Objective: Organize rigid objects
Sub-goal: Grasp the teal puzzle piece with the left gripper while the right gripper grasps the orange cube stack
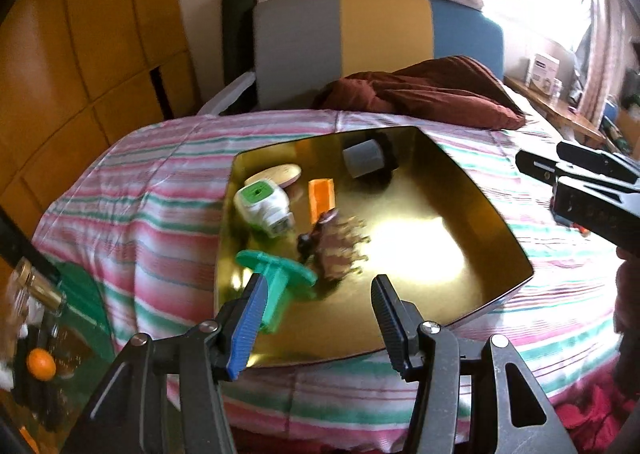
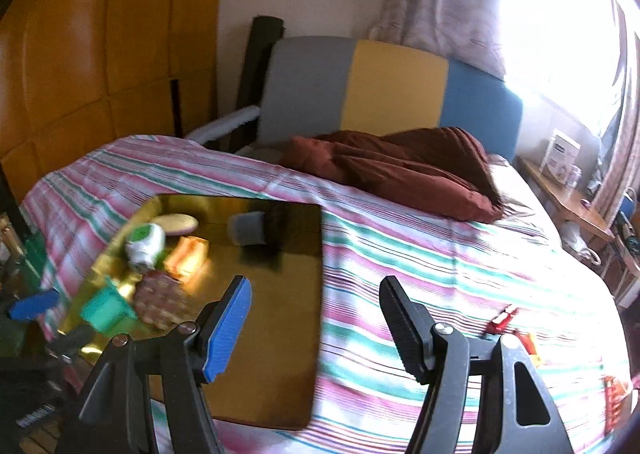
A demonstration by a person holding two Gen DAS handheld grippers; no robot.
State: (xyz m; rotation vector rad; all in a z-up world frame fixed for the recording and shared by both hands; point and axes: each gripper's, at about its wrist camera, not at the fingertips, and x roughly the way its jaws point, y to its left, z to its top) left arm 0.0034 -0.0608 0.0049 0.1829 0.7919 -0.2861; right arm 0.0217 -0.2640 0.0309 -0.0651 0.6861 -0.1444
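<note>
- The gold tray [image 1: 460, 190] is seen lying on the striped bedspread [image 1: 160, 182], with a grey cylinder [image 1: 363, 157], an orange block [image 1: 322, 194], a white-and-green cube [image 1: 262, 206], an oval disc [image 1: 276, 174] and a brown spiky piece [image 1: 340, 250] inside it (the last is blurred, so its form is hard to make out).
- A green flanged part [image 1: 276, 274] is seen at the tray's near-left edge, partly covered by the blue finger pad [image 1: 250, 326]; whether it is touched cannot be told.
- The left gripper [image 1: 320, 318] is held with jaws wide apart, nothing between them.
- The right gripper [image 2: 316, 326] is likewise spread and empty, over the tray's right edge.
- Red items [image 2: 504, 320] on the bedspread are cut off behind the right finger.
</note>
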